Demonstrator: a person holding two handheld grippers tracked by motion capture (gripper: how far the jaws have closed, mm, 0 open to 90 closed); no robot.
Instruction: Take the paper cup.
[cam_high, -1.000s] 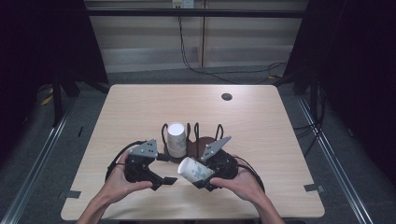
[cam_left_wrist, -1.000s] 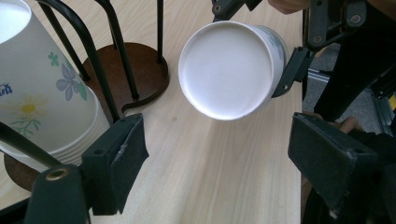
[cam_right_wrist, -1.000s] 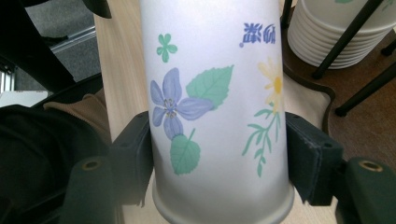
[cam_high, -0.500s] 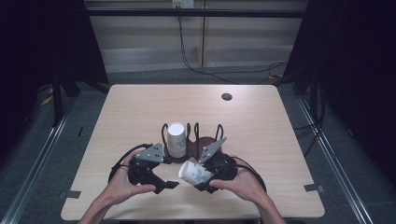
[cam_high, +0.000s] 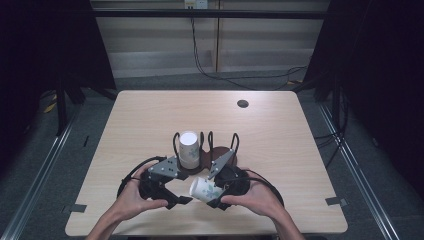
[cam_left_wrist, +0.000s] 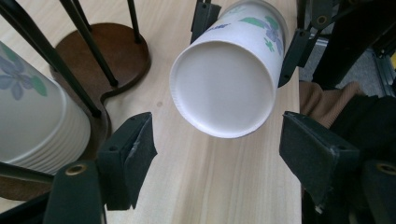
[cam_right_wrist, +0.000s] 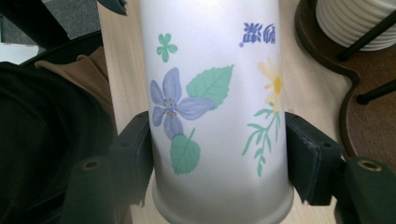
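Lying pale and wood-grained under dark surroundings, table (cam_high: 150, 120) standing on grey floor with black curtains at both sides and cables trailing along the far wall. Clamping across the flowered paper cup (cam_high: 205, 189), right gripper (cam_high: 216, 196) pressing its pads against both sides of the cup wall, as seen in the right gripper view at cup (cam_right_wrist: 215, 107), holding it tipped on its side just above the tabletop near the front edge. Facing that cup's closed base, left gripper (cam_high: 184, 199) standing with jaws apart, having just been closing, pads (cam_left_wrist: 133, 149) flanking the base (cam_left_wrist: 224, 88) without touching it. Standing just behind both grippers, dark wooden cup rack (cam_high: 217, 150) with black wire hoops, carrying a stack of upside-down cups (cam_high: 189, 149) in its left bay, the right bay standing bare. Sitting far back on the right, small dark round grommet (cam_high: 243, 103). Leaving wide bare wood behind and to both sides of the rack, while crowding the front edge with hands and forearms. Being cut off at the bottom of the high view, both forearms; being cropped at the frame edges in the left gripper view, cup stack (cam_left_wrist: 32, 116) and rack base (cam_left_wrist: 116, 51); staying unreadable, the small blue print on the held cup.
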